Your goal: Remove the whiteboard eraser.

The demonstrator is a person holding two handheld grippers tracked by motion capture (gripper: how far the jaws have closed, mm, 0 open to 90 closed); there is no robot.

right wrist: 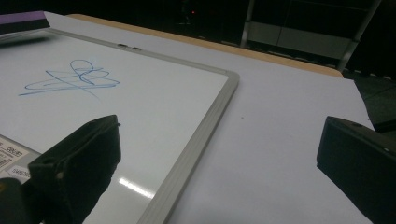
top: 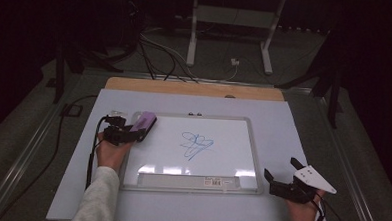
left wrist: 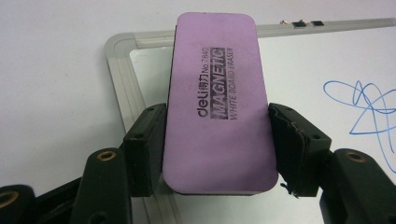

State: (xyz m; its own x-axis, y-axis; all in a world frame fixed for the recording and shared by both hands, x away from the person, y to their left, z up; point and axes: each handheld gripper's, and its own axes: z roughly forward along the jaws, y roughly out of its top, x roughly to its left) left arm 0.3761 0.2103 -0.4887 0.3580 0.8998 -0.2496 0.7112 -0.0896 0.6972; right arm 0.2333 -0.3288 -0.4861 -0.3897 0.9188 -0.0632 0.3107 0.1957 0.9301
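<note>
Up at the near-left corner of the whiteboard (top: pixel 196 183), the left gripper (left wrist: pixel 217 140) has its jaws pressed against the two long sides of a purple eraser (left wrist: pixel 217 102), holding it with the printed face up. Seen from the high view, the eraser (top: pixel 144 124) sits over the board's top-left corner, partly across the grey frame, with the left hand (top: pixel 111 152) just behind it on the white table sheet (top: pixel 283 119). A blue scribble (top: pixel 196 144) lies near the middle of the board, well apart from the eraser. The right gripper (top: pixel 281 177) rests off the board's lower-right corner, held by the right hand (top: pixel 303 211); its jaws stand wide apart with nothing between them, one over the board's frame and the other over the bare sheet. A label strip (top: pixel 188 180) runs along the board's near edge.
</note>
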